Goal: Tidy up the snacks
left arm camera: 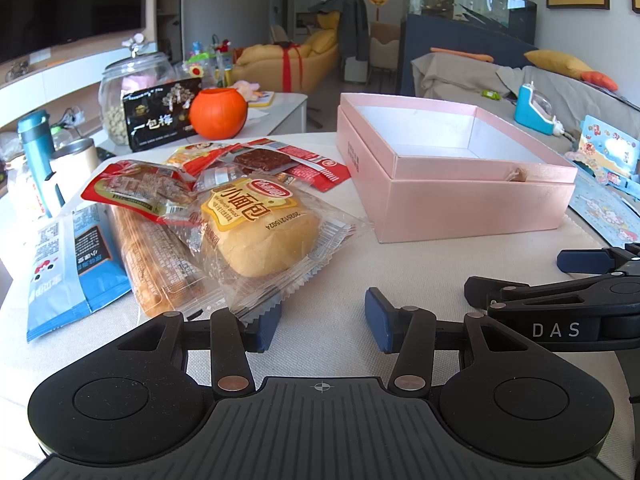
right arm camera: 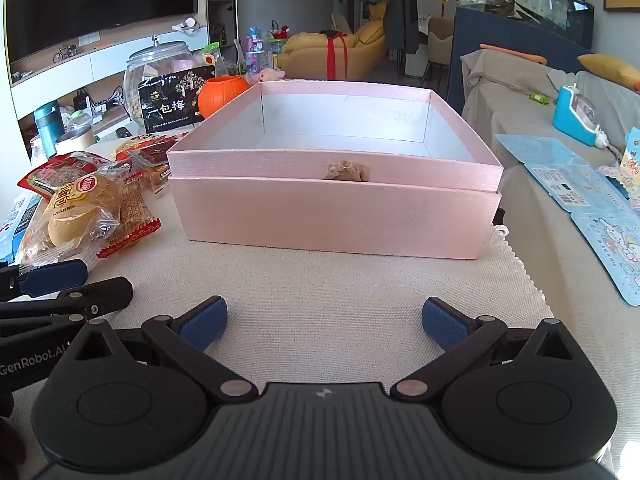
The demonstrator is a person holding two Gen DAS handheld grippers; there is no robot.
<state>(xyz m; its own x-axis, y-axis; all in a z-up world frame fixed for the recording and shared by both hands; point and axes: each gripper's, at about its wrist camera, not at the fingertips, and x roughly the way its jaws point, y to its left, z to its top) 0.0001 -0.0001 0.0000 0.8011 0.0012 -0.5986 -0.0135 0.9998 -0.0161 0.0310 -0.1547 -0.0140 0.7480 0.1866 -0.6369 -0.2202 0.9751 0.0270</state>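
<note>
Snack pile [left arm camera: 192, 216] sits on cloth [left arm camera: 328, 280], left of pink box [left arm camera: 460, 196]; box empty, nothing packed yet. Left gripper [left arm camera: 322, 316] released, jaws apart, left pad touching or just beside bun pack [left arm camera: 256, 232] wrapper edge. Right gripper [right arm camera: 322, 322] released, wide, holding nothing, facing box front.

Risks, judged:
- Wrapper slick and crinkly; pinch on edge only may slip or tear.
- Packs overlap; lifting bun pack may drag neighbours w/ it.
- Grippers close together; poss. collision on transfer to box.

Orange pumpkin pot [left arm camera: 218, 112], glass jar [left arm camera: 128, 92], teal flask [left arm camera: 36, 152], blue toy [right arm camera: 576, 114], yellow sofa [right arm camera: 332, 50]
</note>
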